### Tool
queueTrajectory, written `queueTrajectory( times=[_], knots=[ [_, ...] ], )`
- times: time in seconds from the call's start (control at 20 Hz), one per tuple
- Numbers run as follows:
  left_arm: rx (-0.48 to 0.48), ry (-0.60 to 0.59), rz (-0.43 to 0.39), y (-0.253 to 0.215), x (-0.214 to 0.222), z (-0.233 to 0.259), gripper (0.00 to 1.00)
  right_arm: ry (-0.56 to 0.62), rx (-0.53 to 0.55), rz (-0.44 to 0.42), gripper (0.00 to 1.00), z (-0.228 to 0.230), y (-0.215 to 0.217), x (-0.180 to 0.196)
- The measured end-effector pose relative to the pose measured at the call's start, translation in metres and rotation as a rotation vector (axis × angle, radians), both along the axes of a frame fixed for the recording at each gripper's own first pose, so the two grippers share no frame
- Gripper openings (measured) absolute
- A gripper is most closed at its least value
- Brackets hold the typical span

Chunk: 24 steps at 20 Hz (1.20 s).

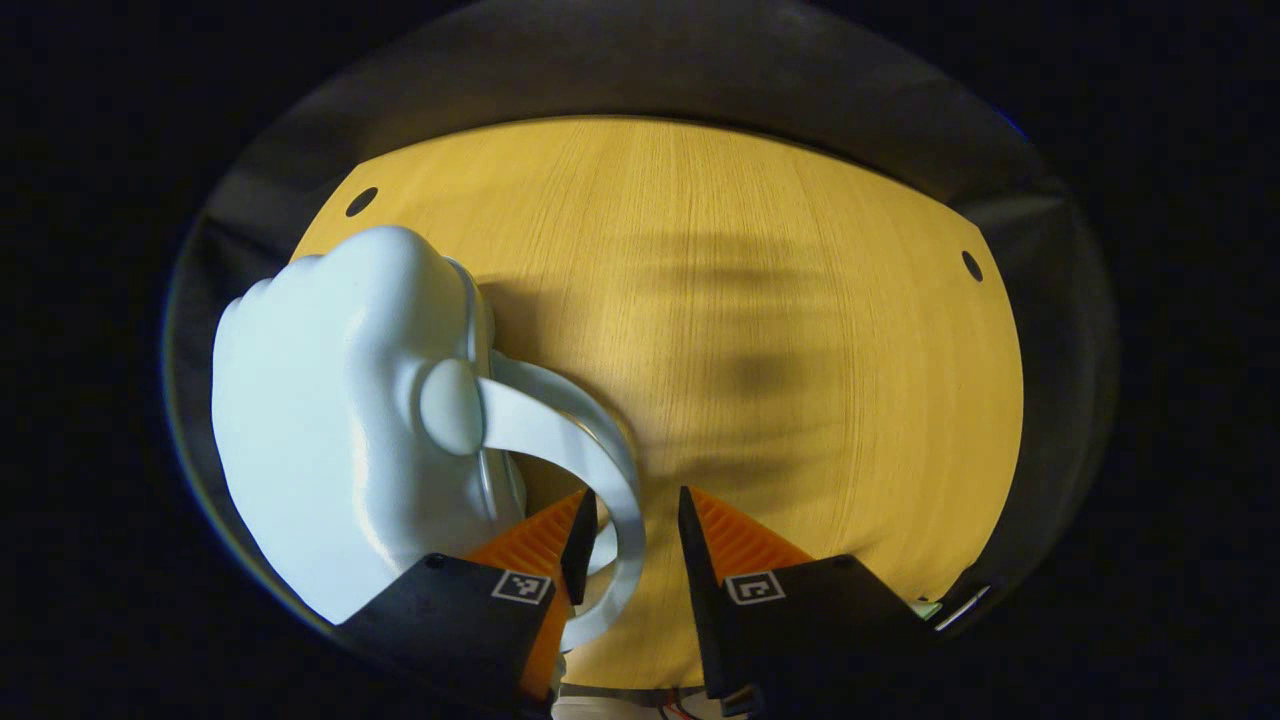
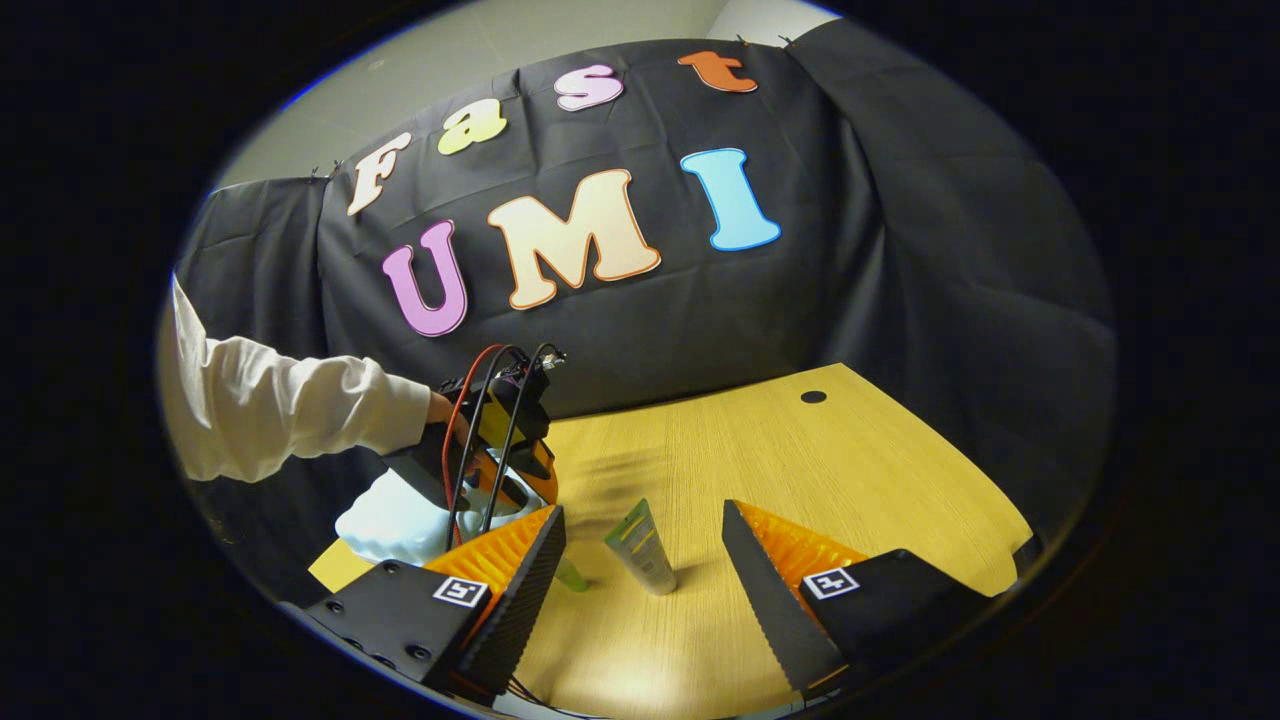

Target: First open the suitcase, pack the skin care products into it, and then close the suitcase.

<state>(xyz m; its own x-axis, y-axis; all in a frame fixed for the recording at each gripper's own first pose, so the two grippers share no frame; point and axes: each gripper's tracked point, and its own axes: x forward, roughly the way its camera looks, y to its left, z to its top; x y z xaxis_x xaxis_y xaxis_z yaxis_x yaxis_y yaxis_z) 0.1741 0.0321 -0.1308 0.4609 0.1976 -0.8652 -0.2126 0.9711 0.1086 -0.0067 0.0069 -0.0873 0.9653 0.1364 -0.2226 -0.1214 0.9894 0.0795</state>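
In the left gripper view, the camera looks down on a yellow wooden table (image 1: 760,330) with a small dark hole near each far corner. A pale blue-white suitcase (image 1: 320,430), small and rounded with a moulded shell, lies on the left part of the table. Its curved handle (image 1: 590,440) arcs out from a round knob on the shell and sweeps down between the two fingers of the left gripper (image 1: 636,530). The orange ribbed fingers stand apart, released, with the handle passing just inside the left finger (whether it touches the pad I cannot tell). The suitcase looks closed from here.

In the right gripper view, the camera looks across the same table toward the black cloth wall. The right gripper (image 2: 645,545) has its fingers spread wide, holding nothing. Between them, farther off, a skin care tube (image 2: 640,545) stands on its cap on the table, green and grey, leaning slightly. To the left, a person's arm in a white sleeve (image 2: 290,405) reaches in, holding the left gripper over the suitcase, with red and black cables looping from its top.
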Motion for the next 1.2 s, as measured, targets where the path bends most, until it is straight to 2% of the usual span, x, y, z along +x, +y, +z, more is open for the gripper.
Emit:
queueTrajectory(
  times=[0.1,0.15,0.3,0.45,0.65,0.95,1.2],
  knots=[
    [0.014,0.010,0.004,0.004,0.000,-0.003,0.41,0.000,0.005,0.003,0.98,0.001,0.000,0.001],
    [0.019,0.020,0.007,0.004,0.001,-0.006,0.41,-0.003,0.008,0.005,0.98,0.001,0.000,0.000],
    [0.030,0.041,0.015,0.008,0.002,-0.014,0.19,-0.001,0.000,0.012,0.98,-0.001,0.001,0.002],
    [0.022,0.037,0.024,0.007,0.002,-0.015,0.15,0.002,-0.010,0.019,0.98,-0.003,0.001,0.000],
    [-0.011,0.016,0.055,0.005,0.002,-0.011,0.00,0.007,-0.012,0.019,0.98,-0.004,0.001,-0.001],
    [-0.020,-0.013,0.030,0.001,0.001,-0.001,0.00,0.009,-0.016,0.027,0.98,-0.005,0.002,-0.002],
    [-0.091,-0.048,0.014,-0.007,0.000,0.013,0.00,0.008,-0.013,0.045,0.98,-0.005,0.005,-0.002]
  ],
)
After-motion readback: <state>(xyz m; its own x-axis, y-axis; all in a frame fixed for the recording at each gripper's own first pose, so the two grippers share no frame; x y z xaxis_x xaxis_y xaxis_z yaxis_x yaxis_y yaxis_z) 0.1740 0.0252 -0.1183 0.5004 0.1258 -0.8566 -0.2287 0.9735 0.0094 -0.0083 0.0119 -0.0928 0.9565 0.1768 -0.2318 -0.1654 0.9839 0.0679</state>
